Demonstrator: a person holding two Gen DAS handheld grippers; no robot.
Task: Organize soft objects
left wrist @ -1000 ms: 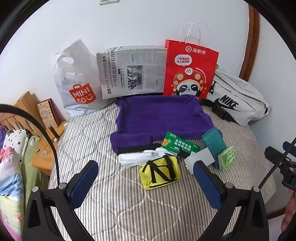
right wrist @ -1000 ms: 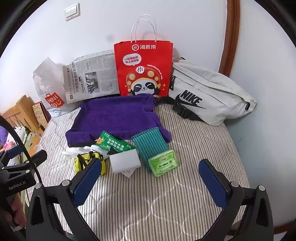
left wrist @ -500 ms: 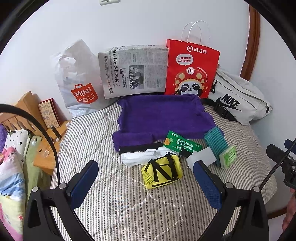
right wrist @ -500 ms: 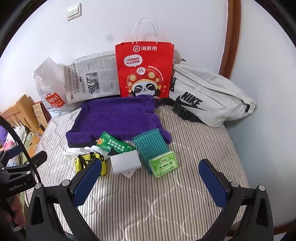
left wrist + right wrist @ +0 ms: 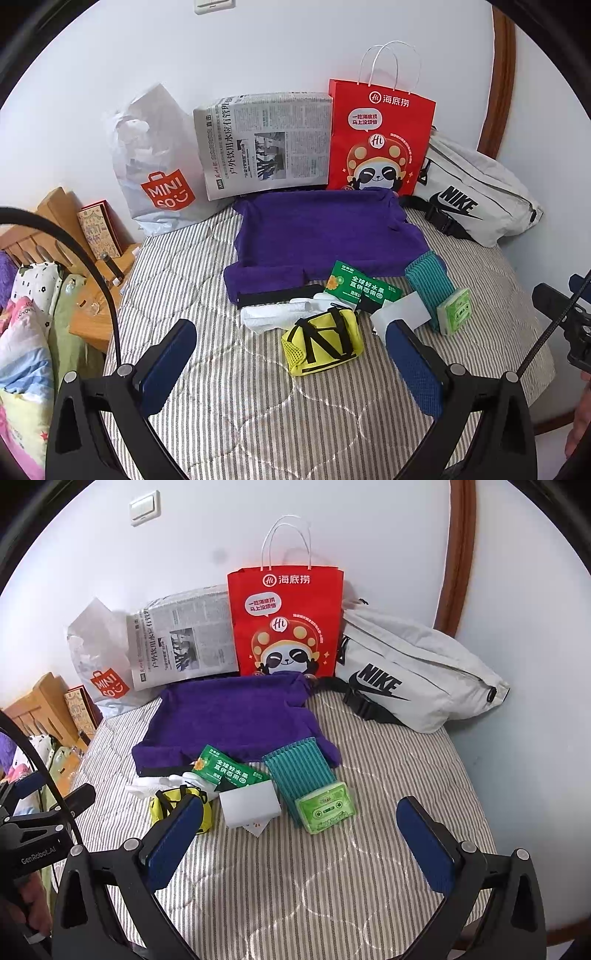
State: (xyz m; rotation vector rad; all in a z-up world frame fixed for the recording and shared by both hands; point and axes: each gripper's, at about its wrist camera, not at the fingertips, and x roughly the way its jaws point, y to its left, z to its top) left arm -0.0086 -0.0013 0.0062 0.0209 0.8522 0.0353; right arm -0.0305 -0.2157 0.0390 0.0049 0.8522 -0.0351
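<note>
So the pile I'm sorting sits mid-bed on the striped quilt (image 5: 332, 886), right at the front edge of the purple towel (image 5: 236, 716). Closest to my left gripper (image 5: 291, 354) is the little yellow mesh pouch (image 5: 323, 341) with black straps. My guess is it's super light and squishy, so I'd pinch it across the middle where the straps cross, since the mesh corner would probably just fold away. Just behind it there's a crumpled white cloth (image 5: 269, 317), floppy for sure, best grabbed at a bunched-up bit. The teal ribbed cloth (image 5: 299, 768) lies flat with the green cassette box (image 5: 327, 808) at its near end, so that one needs an edge pinch. The white sponge block (image 5: 249, 803) looks springy and easy, and the green packet (image 5: 229, 770) might be a bit slick. Both my grippers hover low over the quilt, pointing at the pile, not touching anything. My left one is spread wide and holding nothing, and my right gripper (image 5: 299, 834) is spread wide too, lined up more with the cassette and sponge. Red paper bag (image 5: 286, 624) and Nike bag (image 5: 406, 679) lean on the wall behind.
</note>
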